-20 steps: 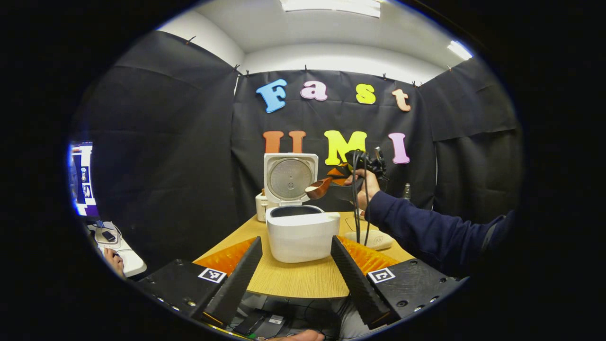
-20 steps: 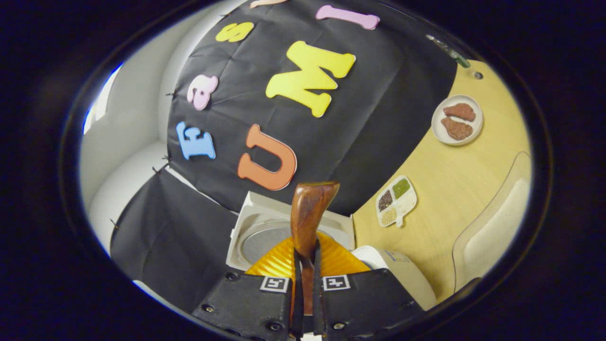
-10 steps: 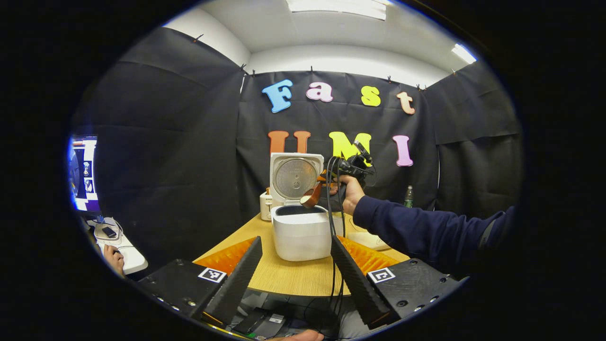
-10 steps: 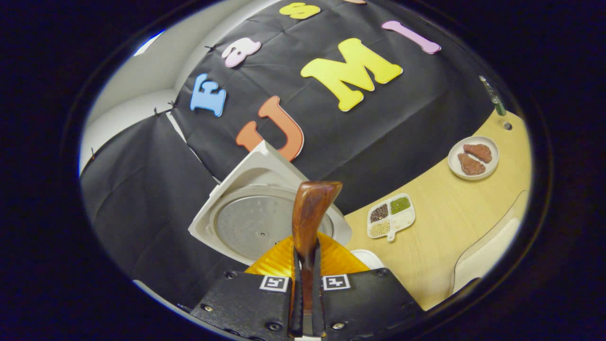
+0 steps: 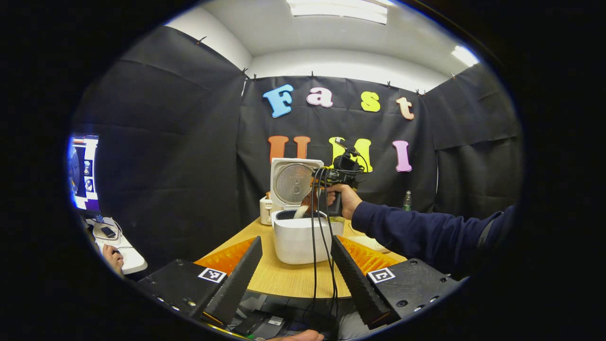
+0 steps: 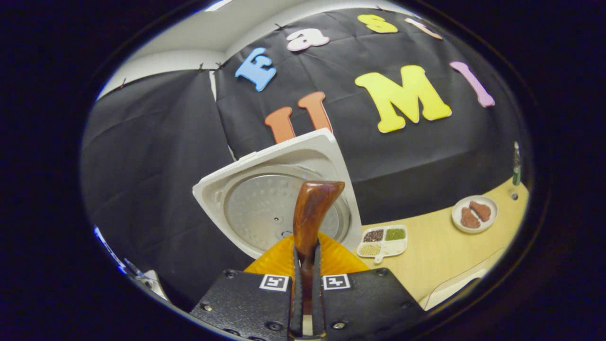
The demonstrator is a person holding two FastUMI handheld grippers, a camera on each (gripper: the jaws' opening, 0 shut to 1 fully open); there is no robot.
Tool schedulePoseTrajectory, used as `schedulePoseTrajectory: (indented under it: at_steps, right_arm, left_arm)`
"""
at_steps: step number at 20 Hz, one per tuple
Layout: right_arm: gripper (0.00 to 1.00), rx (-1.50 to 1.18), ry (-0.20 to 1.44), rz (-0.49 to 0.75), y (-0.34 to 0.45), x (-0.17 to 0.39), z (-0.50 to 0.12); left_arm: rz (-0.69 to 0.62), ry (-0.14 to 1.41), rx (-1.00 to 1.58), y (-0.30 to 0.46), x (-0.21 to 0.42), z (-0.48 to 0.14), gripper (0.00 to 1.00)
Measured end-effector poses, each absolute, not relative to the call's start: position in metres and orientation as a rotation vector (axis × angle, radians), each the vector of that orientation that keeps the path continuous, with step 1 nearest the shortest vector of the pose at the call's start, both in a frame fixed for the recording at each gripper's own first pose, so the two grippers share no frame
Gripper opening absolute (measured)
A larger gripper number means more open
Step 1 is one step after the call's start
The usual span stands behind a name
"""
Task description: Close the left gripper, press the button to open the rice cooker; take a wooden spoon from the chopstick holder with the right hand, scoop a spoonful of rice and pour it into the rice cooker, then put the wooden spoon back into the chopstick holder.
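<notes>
The rice cooker (image 5: pixel 302 237) stands open on the table (image 5: pixel 289 279), rice falling from the wooden spoon (image 6: pixel 310 213) clamped in the right gripper (image 6: pixel 305 303); an off-centre tilt could spill grains past the rim. The left gripper (image 5: pixel 296 265), jaws apart, holds nothing.

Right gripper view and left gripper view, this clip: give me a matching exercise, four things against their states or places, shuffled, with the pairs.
Things:
1. rice cooker lid
2. wooden spoon
3. left gripper
4. divided dish of grains

States or places:
A. jaws apart, nothing between them
B. raised open
C. lying on the table
D. clamped in the right gripper

Pairs: 1-B, 2-D, 3-A, 4-C
</notes>
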State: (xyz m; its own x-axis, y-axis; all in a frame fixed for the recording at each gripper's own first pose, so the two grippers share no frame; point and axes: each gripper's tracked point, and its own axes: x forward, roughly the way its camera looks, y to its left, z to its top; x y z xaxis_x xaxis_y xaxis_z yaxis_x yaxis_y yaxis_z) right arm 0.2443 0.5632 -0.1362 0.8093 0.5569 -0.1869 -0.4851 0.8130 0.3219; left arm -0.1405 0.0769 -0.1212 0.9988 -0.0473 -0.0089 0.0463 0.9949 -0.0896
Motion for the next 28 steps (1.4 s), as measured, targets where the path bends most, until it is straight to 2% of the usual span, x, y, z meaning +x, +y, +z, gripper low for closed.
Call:
schedulePoseTrajectory:
  at_steps: [5, 8, 11, 20, 28]
  right_arm:
    - [0.13, -0.031, 0.182, 0.599, 0.575, 0.23, -0.14]
    - [0.13, -0.128, 0.101, 0.64, 0.585, 0.217, -0.132]
    - [0.13, -0.213, 0.023, 0.624, 0.58, 0.206, -0.121]
    - [0.14, -0.308, -0.097, 0.606, 0.558, 0.178, -0.107]
    - [0.12, -0.163, -0.063, 0.502, 0.463, 0.168, -0.061]
  left_arm:
    - [-0.056, 0.01, -0.09, 0.074, -0.141, -0.126, 0.93]
    - [-0.057, 0.014, -0.087, 0.073, -0.14, -0.128, 0.93]
    - [-0.061, 0.011, -0.102, 0.072, -0.141, -0.126, 0.93]
    - [-0.061, 0.016, -0.111, 0.058, -0.134, -0.127, 0.93]
    - [-0.043, 0.021, -0.131, 0.046, -0.121, -0.112, 0.93]
